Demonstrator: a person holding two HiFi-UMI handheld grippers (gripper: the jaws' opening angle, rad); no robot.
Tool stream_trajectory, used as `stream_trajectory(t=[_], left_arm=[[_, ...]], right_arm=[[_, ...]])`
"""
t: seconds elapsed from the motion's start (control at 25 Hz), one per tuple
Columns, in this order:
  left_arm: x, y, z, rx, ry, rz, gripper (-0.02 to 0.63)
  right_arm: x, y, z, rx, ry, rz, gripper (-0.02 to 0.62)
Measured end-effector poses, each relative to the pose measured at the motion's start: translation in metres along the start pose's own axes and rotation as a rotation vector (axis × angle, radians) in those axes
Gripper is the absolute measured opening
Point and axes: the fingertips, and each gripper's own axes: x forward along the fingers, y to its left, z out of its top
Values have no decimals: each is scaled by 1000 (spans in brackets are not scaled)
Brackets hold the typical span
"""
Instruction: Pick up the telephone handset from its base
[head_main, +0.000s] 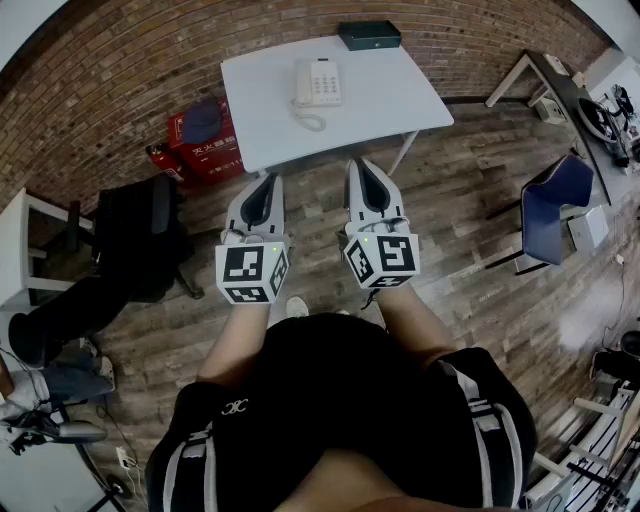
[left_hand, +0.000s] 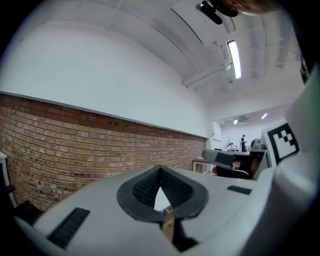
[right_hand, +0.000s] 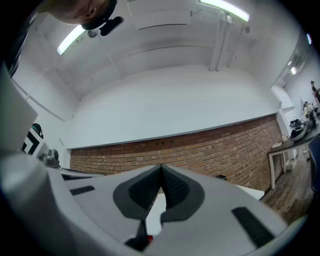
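Observation:
A white telephone (head_main: 318, 82) sits on the white table (head_main: 390, 100) at the far side of the head view, its handset (head_main: 303, 84) lying on the left of the base. A coiled cord (head_main: 310, 120) trails in front of it. My left gripper (head_main: 268, 182) and right gripper (head_main: 362, 166) hang side by side short of the table's near edge, well apart from the phone. Both point toward the table. In the left gripper view the fingertips (left_hand: 160, 170) meet with nothing between them. The right gripper view shows the same: pads (right_hand: 161, 170) touching, nothing held.
A dark green box (head_main: 369, 35) lies at the table's far edge. Red boxes (head_main: 205, 135) stand on the floor left of the table, a black bag (head_main: 140, 235) nearer left. A blue chair (head_main: 555, 200) and a desk (head_main: 575, 95) stand right. A brick wall runs behind.

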Motion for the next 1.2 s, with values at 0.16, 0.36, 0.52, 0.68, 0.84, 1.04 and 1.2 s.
stream_trajectory(t=[0.16,0.36,0.52,0.68,0.84,1.04,1.2], left_arm=[[-5,9,0,2,-2,12,2],[-4,15,-1,11,4,7,2],[-3,25,0,8,-3,-4,2],[-1,36,-1,4,-10,-23,2],[-3,44,-4,10,-10,-62,2],[3,51,-10,7,-5,-88,2],[14,59,-10,8,-5,-84,2]], right_arm=[[1,9,-2,6,-1,8,-2],[4,17,-2,19,5,17,-2],[11,24,-7,17,12,12,-2],[17,32,-11,-2,12,-5,-2],[21,41,-16,-8,8,-40,-2],[25,45,-19,-22,3,-53,-2],[38,42,-22,-22,-1,-52,-2]])
